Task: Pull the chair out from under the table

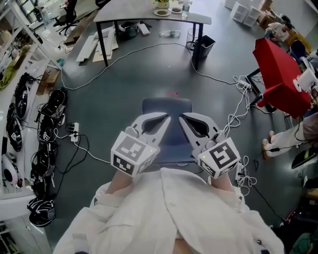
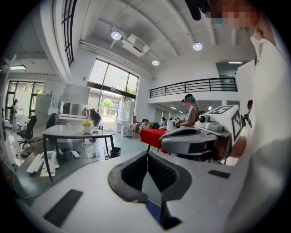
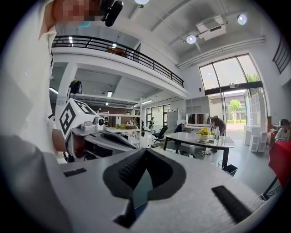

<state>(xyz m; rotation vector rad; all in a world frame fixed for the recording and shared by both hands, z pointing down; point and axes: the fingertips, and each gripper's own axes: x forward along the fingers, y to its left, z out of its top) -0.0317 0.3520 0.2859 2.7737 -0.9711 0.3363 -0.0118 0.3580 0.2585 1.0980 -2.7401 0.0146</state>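
Observation:
A blue chair (image 1: 167, 106) stands on the grey floor, well apart from the grey table (image 1: 149, 15) at the far end. Both grippers hover side by side over its seat, close to my body. The left gripper (image 1: 166, 119) is shut, its dark pads meeting at the tips (image 2: 148, 154); only a sliver of blue chair (image 2: 155, 213) shows below them. The right gripper (image 1: 181, 117) is shut too, its tips (image 3: 144, 150) touching with nothing between them. Each gripper view shows the other gripper beside it, and the table (image 2: 77, 132) (image 3: 200, 136) across the room.
White cables snake over the floor around the chair, with a power strip (image 1: 74, 133) at the left. A black bin (image 1: 203, 47) stands by the table leg. A red-covered table (image 1: 280, 79) and seated people are at the right; shelves with gear line the left wall.

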